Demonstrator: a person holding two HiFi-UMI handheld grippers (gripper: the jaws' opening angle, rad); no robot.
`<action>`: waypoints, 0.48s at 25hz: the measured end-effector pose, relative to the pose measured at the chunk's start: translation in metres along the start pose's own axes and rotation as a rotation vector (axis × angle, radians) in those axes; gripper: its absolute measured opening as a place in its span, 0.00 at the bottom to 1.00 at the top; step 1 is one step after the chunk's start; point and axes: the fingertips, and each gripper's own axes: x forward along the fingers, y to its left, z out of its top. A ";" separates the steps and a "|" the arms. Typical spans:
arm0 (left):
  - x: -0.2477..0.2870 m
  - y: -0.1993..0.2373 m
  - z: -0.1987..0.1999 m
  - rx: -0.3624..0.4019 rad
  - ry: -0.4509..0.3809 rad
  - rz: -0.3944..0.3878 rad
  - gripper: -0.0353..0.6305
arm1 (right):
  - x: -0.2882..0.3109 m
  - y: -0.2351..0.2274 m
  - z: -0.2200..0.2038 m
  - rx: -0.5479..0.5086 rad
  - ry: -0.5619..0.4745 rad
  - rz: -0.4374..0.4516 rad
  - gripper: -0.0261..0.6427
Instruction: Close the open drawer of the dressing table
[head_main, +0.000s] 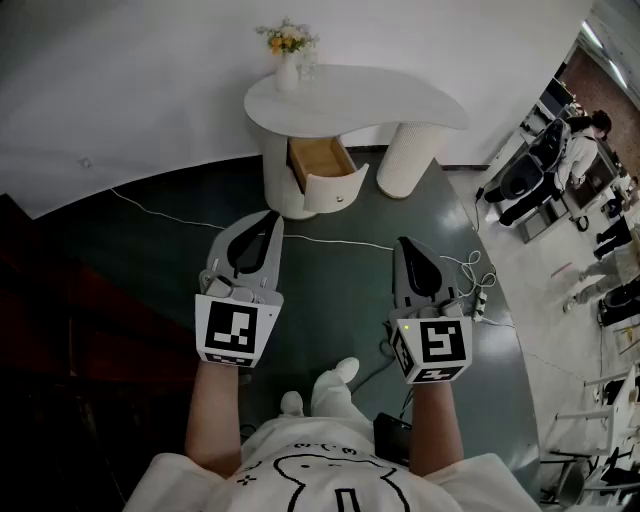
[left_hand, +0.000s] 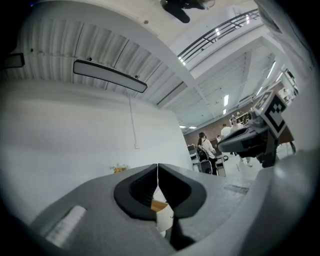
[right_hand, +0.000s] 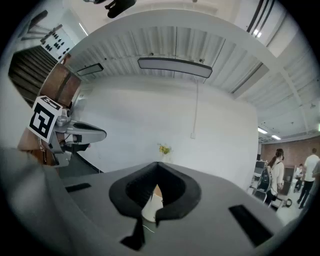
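Head view: drawer (head_main: 322, 165) open; left claw (head_main: 271, 217), right claw (head_main: 403, 243) closed, seemingly well back

Drawer (left_hand: 160, 206) mostly hidden behind left tool (left_hand: 158, 170), flowers (head_main: 286, 40) too small for detail, ppl (head_main: 580, 140) at right edge tiny.

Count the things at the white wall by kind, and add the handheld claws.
White curved-top dressing table: 1
Open wood-lined drawer with white front: 1
White vase of yellow flowers: 1
Grey claws, both shut: 2, left claw and right claw
Total: 5
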 end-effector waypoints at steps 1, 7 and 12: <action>-0.001 0.001 -0.002 -0.008 0.001 -0.002 0.08 | -0.001 0.000 -0.001 -0.006 0.001 -0.006 0.04; -0.004 0.012 -0.008 -0.035 0.004 -0.006 0.08 | -0.001 0.005 -0.010 -0.020 0.030 -0.023 0.04; 0.013 0.021 -0.017 -0.053 0.011 -0.011 0.08 | 0.017 0.001 -0.014 -0.014 0.039 -0.008 0.04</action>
